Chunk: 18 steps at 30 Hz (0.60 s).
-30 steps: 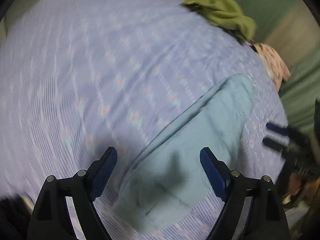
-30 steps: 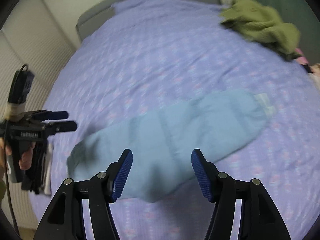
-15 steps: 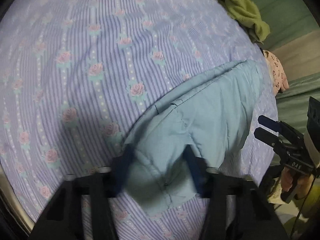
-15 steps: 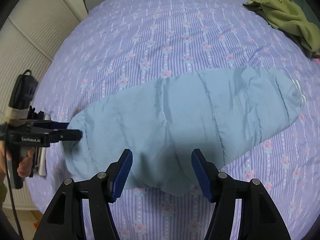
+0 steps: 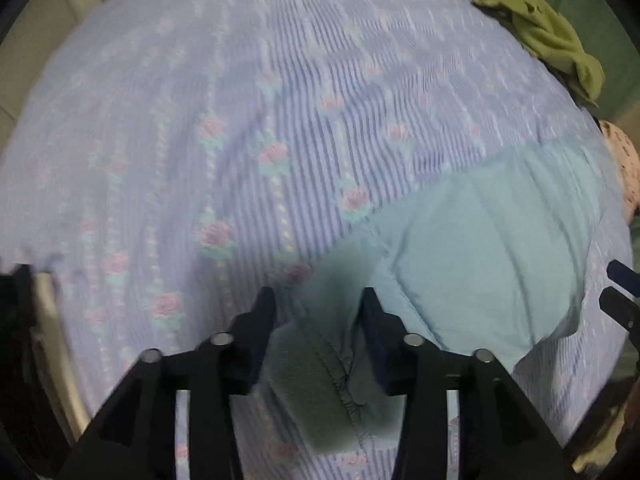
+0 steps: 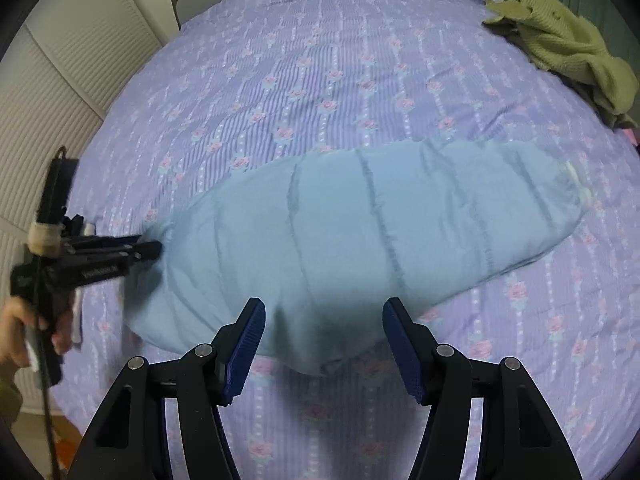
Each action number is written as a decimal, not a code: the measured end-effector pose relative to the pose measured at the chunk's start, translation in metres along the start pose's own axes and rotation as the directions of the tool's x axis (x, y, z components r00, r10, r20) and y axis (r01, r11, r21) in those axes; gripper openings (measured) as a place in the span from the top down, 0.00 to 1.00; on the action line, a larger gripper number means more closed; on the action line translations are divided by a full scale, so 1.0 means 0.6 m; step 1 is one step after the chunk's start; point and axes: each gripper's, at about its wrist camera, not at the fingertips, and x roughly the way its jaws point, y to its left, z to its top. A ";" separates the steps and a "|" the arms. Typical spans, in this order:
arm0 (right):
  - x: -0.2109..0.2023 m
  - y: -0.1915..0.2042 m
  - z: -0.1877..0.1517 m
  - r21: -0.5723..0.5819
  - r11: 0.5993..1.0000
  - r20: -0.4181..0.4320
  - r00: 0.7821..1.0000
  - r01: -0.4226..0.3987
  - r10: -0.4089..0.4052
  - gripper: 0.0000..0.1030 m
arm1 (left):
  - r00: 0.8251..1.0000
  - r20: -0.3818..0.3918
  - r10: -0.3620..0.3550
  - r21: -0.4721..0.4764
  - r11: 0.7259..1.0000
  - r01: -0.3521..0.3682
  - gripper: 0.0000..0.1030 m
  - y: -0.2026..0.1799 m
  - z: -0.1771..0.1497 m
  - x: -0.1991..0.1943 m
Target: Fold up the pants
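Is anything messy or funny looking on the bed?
Yes. A green garment lies crumpled in a heap near the bed's far edge, not folded. The blue pants lie slanted across the flowered bedspread, and the left gripper has one end bunched up between its fingers.

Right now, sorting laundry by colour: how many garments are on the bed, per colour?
Light blue: 1, the pants, one end between the left gripper's fingers.
Olive green: 1, crumpled garment by the far edge.
Pink patterned: 1, cloth at the bed's side, kind unclear.
Total: 3
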 end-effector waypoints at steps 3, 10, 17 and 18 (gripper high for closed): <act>-0.019 -0.015 -0.016 -0.058 0.998 0.020 1.000 -0.020 0.021 0.40 | 0.982 0.164 0.090 0.066 0.993 -0.102 0.22 -0.032 -0.027 -0.085; -0.005 -0.024 -0.070 -0.198 0.966 -0.081 0.985 -0.166 0.153 0.40 | 0.985 0.158 0.070 0.062 0.995 -0.081 0.28 -0.084 -0.142 -0.113; 0.054 -0.013 -0.081 -0.246 0.939 -0.163 0.965 -0.243 0.207 0.55 | 0.997 0.074 0.011 -0.152 0.988 0.000 0.43 -0.057 -0.180 -0.065; 0.056 -0.014 -0.078 -0.236 0.938 -0.162 0.962 -0.255 0.221 0.56 | 0.997 0.079 0.005 -0.173 0.985 0.009 0.44 -0.054 -0.179 -0.064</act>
